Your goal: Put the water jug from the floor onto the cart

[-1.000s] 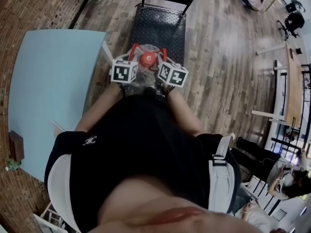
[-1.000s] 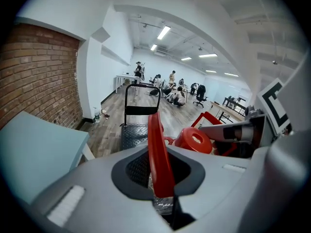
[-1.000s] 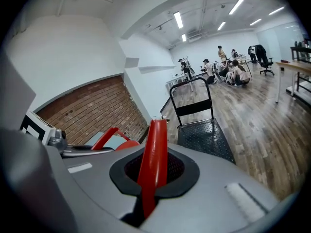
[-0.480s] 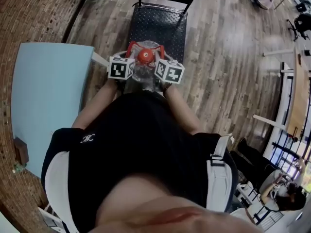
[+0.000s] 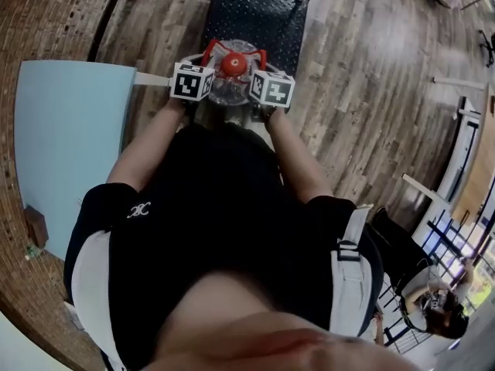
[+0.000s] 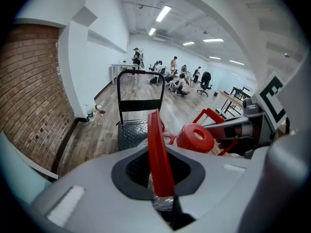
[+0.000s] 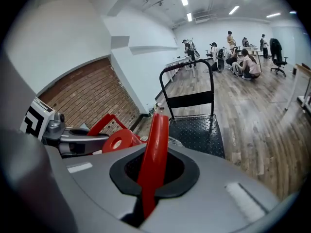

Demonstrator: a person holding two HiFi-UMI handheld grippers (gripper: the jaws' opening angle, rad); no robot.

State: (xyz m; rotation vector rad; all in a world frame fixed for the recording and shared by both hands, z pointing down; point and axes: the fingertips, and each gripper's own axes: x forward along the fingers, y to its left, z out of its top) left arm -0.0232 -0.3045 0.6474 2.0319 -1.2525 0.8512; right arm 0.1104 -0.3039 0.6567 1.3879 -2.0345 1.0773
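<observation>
I hold a clear water jug (image 5: pixel 230 91) with a red cap (image 5: pixel 234 65) between both grippers, at the near edge of the black cart deck (image 5: pixel 259 18). My left gripper (image 5: pixel 206 62) is shut on the jug's left red handle (image 6: pixel 158 159). The right gripper (image 5: pixel 260 66) is shut on the right red handle (image 7: pixel 153 164). Each gripper view shows the cap (image 6: pixel 194 137) (image 7: pixel 118 141) beside the gripped handle and the cart (image 6: pixel 131 132) (image 7: pixel 199 132) ahead on the wooden floor. The jug's bottom is hidden, so I cannot tell whether it touches the deck.
A light blue table (image 5: pixel 62 145) stands close on the left, beside a brick wall (image 5: pixel 46 14). The cart's upright push handle (image 7: pixel 187 81) is at its far end. Desks and frames (image 5: pixel 456 168) line the right side. Several people (image 6: pixel 177 81) are far down the room.
Both grippers have carried the jug forward and lower, from just short of the cart to its near edge. Both grips on the handles are unchanged.
</observation>
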